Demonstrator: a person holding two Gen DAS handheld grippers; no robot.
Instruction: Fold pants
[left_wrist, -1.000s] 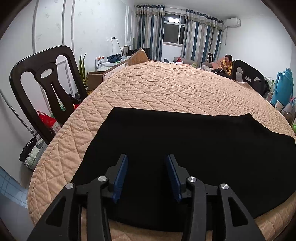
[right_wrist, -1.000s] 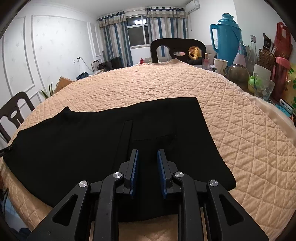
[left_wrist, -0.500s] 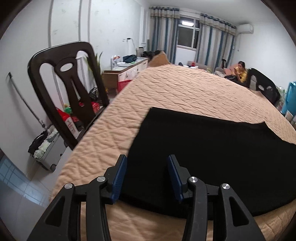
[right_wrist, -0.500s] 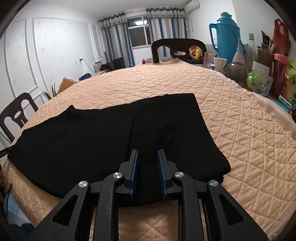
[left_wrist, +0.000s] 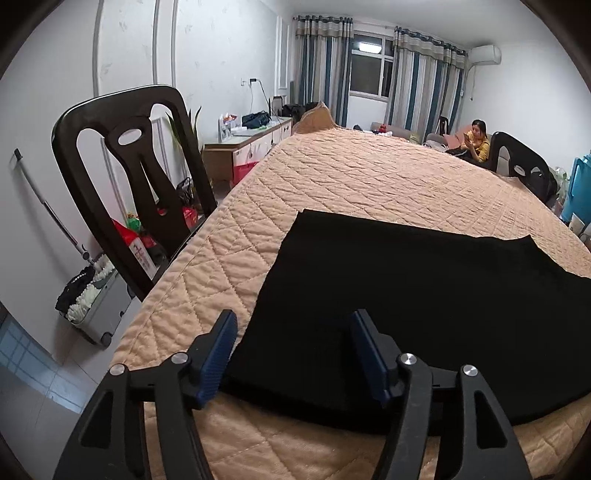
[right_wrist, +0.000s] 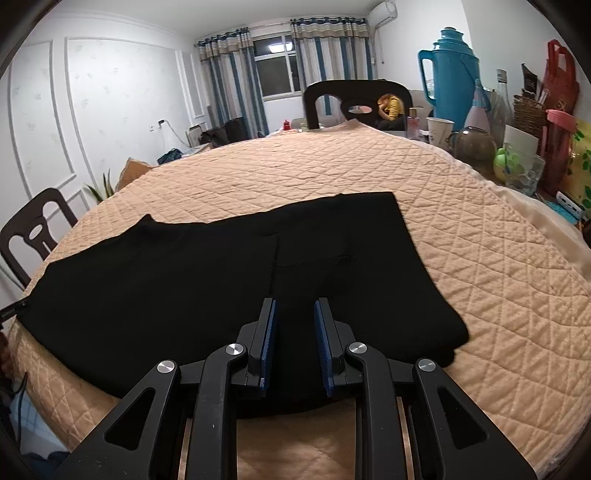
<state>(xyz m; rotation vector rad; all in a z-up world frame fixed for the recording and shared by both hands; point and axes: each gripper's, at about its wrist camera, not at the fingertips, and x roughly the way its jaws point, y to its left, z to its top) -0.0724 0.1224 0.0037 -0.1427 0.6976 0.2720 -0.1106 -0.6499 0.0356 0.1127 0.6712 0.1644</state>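
Observation:
Black pants (left_wrist: 424, 288) lie flat, folded lengthwise, on a round table under a peach quilted cover (left_wrist: 369, 177). My left gripper (left_wrist: 293, 332) is open, just above the near left corner of the pants at the leg end. My right gripper (right_wrist: 294, 317) is open with a narrower gap, above the near edge of the pants (right_wrist: 221, 273) at the waist end. Neither gripper holds cloth. A seam and a pocket line show on the waist part.
A dark chair (left_wrist: 136, 184) stands at the table's left edge and another chair (right_wrist: 354, 99) at the far side. A blue thermos (right_wrist: 448, 74), cups, jars and bags crowd the right rim. A person sits at the far side.
My left gripper has moved left along the pants to their near left corner and has opened wider. My right gripper has pulled back slightly toward the near edge; the pants have not moved.

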